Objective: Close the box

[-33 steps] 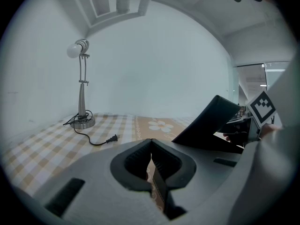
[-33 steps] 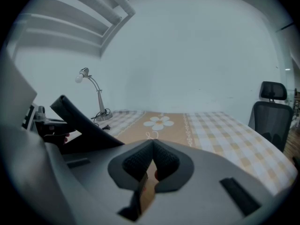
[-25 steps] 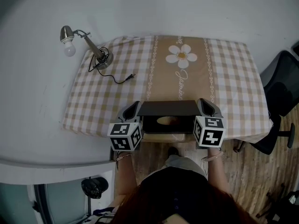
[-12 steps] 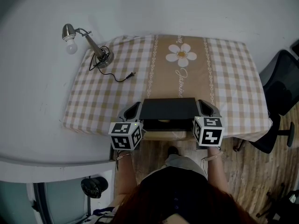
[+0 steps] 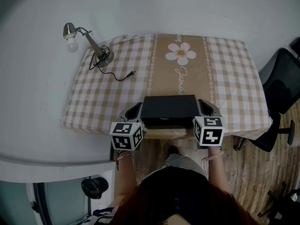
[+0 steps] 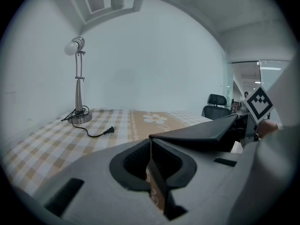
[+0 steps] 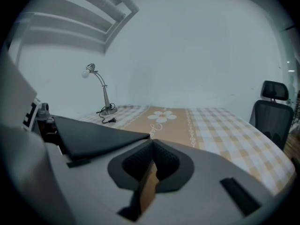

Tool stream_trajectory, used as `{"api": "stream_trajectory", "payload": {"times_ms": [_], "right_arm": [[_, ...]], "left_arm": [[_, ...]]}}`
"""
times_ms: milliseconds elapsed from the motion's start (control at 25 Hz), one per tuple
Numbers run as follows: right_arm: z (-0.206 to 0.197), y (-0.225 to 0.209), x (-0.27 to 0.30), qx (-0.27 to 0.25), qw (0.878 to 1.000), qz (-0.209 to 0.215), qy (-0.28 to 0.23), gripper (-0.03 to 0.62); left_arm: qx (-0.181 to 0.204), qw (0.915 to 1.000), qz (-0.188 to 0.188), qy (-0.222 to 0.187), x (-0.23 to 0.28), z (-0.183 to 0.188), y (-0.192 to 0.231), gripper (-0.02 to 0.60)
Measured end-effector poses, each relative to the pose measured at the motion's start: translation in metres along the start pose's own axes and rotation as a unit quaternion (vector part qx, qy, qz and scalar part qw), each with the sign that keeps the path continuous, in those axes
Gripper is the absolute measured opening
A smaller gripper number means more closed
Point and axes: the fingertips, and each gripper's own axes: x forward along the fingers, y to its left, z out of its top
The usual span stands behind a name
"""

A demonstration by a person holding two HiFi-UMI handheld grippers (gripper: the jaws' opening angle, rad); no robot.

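At the checked tablecloth's [image 5: 225, 74] near edge, in the head view, the black box [image 5: 168, 110] is sitting nearly shut between my left gripper [image 5: 133, 110] and right gripper [image 5: 206, 108]. In the left gripper view, the jaws are pressing together, and the box's lid [image 6: 201, 132] is hanging just right of them. In the right gripper view, the jaws are clenching together too, with the lid just to their left.

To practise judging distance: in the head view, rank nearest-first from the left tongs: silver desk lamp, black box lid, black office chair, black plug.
1. black box lid, alongside
2. black plug, ahead
3. silver desk lamp, far-left
4. black office chair, right
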Motion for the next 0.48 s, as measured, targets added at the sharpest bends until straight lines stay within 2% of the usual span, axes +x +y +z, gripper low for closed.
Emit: {"api": "stream_trajectory", "payload": {"times_ms": [480], "right_arm": [[-0.003,0.008,-0.013,-0.007,1.0,-0.002,-0.002,0.018]], "left_arm": [[-0.001,0.9999,-0.012,-0.011,-0.017,0.001,-0.005,0.029]]}}
